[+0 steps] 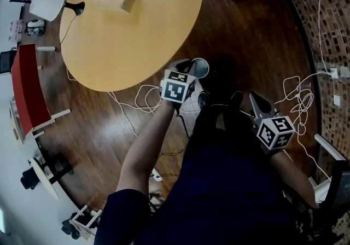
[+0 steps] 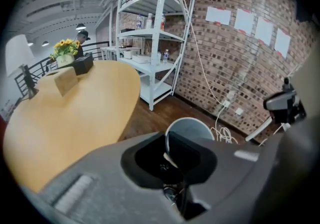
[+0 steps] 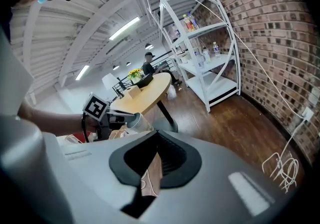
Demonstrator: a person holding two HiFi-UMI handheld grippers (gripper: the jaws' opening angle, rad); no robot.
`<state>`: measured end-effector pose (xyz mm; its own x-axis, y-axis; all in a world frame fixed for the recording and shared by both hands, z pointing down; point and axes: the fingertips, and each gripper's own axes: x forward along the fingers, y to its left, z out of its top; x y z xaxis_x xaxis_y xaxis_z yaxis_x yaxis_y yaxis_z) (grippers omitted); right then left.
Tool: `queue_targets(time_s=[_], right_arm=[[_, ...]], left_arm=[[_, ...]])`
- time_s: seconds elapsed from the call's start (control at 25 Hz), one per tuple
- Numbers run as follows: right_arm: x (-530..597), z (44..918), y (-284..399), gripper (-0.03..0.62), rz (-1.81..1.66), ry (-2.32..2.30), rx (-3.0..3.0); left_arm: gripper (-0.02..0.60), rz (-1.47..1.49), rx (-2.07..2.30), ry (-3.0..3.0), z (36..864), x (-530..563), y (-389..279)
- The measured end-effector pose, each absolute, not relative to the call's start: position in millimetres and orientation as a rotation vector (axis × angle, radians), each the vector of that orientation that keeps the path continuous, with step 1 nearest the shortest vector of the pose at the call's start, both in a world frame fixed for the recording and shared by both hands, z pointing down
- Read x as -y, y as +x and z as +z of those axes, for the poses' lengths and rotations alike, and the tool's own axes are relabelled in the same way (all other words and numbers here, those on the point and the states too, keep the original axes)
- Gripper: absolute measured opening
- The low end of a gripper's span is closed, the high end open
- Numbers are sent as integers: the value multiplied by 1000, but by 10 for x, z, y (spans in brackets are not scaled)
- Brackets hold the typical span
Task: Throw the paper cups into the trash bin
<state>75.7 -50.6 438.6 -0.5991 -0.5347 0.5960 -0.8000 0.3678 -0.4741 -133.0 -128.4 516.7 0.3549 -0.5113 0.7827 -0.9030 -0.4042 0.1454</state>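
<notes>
The left gripper (image 2: pixel 172 163) clamped the rim of a white paper cup (image 2: pixel 192 127) at its twelve o'clock; the right gripper (image 3: pixel 156 155) pinched brown patterned paper (image 3: pixel 150 180), likely another cup. Light, crushable: rim grips suited.

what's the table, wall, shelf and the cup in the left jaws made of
Table: pale wood or wood-look laminate, smooth and matte with faint grain.
Wall: bare brick, rough, with mortar lines showing.
Shelf: likely white-painted metal, going by its thin struts and braces.
Cup: probably paper, with a thin rim and a pale matte inside.
</notes>
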Motion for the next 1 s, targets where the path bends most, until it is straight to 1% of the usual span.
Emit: queue_targets(time_s=[0.24, 0.4, 0.64, 0.88, 1.0], right_arm=[[531, 4923, 999, 9, 1087, 1140, 2251], [554, 5378, 1163, 9, 1078, 1124, 2199], [700, 5931, 1196, 9, 985, 1023, 2234], [796, 6750, 1317, 9, 1016, 1021, 2171], [893, 6908, 1400, 9, 1044, 1070, 2134]], left_arm=[[32, 943, 1184, 1982, 6083, 1083, -980], [32, 922, 1159, 1904, 6644, 886, -832], [33, 944, 1135, 1873, 7419, 792, -690], [34, 1010, 1073, 1888, 8413, 629, -609], [32, 1010, 1065, 1854, 8660, 661, -632]])
